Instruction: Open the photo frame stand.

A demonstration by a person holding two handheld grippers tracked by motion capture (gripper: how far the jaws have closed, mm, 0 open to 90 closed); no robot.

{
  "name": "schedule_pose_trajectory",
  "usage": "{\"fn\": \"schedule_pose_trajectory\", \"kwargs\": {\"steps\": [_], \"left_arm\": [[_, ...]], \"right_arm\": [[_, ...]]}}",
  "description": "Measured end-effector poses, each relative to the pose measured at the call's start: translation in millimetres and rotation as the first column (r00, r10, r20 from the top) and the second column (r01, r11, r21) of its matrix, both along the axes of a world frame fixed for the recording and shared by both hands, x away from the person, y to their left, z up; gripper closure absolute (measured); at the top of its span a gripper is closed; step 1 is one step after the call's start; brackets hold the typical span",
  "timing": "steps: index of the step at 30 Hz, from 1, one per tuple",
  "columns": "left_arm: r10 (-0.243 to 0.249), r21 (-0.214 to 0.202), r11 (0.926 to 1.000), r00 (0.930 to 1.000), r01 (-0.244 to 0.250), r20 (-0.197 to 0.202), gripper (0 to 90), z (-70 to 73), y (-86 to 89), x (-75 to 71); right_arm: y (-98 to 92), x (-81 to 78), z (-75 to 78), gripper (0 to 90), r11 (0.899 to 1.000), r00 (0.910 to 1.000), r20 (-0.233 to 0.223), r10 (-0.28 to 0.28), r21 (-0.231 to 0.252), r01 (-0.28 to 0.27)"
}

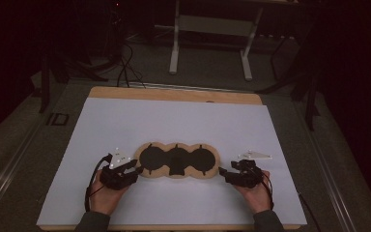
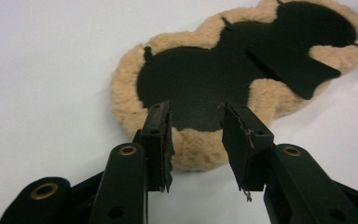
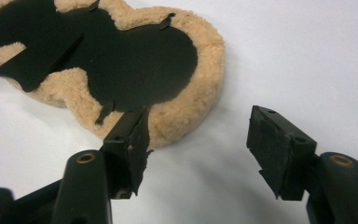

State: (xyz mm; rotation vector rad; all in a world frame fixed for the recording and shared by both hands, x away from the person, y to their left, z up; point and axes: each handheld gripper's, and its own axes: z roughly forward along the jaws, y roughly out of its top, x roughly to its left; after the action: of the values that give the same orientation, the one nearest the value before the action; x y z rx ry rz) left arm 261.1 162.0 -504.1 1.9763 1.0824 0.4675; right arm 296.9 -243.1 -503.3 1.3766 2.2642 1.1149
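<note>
A tan fleece pad (image 1: 178,161) with three joined black round lobes lies flat on the white sheet (image 1: 174,121). My left gripper (image 1: 136,169) sits at the pad's left end, held in a hand. In the left gripper view its jaws stand open (image 2: 198,140), with the fleece rim (image 2: 200,154) just beyond the tips and untouched by the pads. My right gripper (image 1: 222,172) is at the pad's right end. Its jaws are spread wide (image 3: 200,135), and the pad (image 3: 135,60) lies beside one jaw. A black flap (image 2: 293,65) sticks out from the middle lobe.
The white sheet covers a wooden tabletop (image 1: 174,94). Behind the table stands a white frame (image 1: 212,24) on a dark floor, with cables (image 1: 125,67) trailing at the back left. Bare sheet stretches beyond the pad.
</note>
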Motion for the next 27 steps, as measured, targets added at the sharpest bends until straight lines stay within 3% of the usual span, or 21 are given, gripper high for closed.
{"fn": "schedule_pose_trajectory", "kwargs": {"steps": [5, 10, 19, 24, 27], "left_arm": [[-0.033, -0.007, 0.9994, 0.9994, 0.033, 0.008, 61.4, 2.8, -5.9, -2.9], [-0.063, -0.009, 0.9980, 0.9979, 0.063, 0.016, 61.3, 4.1, -13.2, -5.8], [-0.123, 0.018, 0.9922, 0.9923, 0.123, 0.008, 62.2, 0.5, -31.6, -8.4], [-0.163, 0.050, 0.9853, 0.9866, 0.163, -0.004, 63.8, -4.4, -43.3, -9.6], [-0.178, 0.064, 0.9819, 0.9840, 0.178, -0.012, 65.3, -7.0, -48.9, -9.9]], "right_arm": [[-0.7, -2.4, -0.2, 29.1, 1.000, 0.9999, 0.012, 0.001, 0.020, -0.001], [-2.9, -4.0, -3.1, 26.7, 1.000, 0.9998, 0.009, -0.017, 0.010, 0.017], [-3.8, -4.1, -4.2, 21.5, 1.000, 0.9992, 0.024, -0.030, -0.004, 0.031], [-3.4, -4.7, -4.2, 25.7, 0.999, 0.9987, 0.036, -0.037, -0.018, 0.038], [-4.3, -5.5, -3.6, 33.9, 0.999, 0.9984, 0.044, -0.035, -0.010, 0.036]]}}
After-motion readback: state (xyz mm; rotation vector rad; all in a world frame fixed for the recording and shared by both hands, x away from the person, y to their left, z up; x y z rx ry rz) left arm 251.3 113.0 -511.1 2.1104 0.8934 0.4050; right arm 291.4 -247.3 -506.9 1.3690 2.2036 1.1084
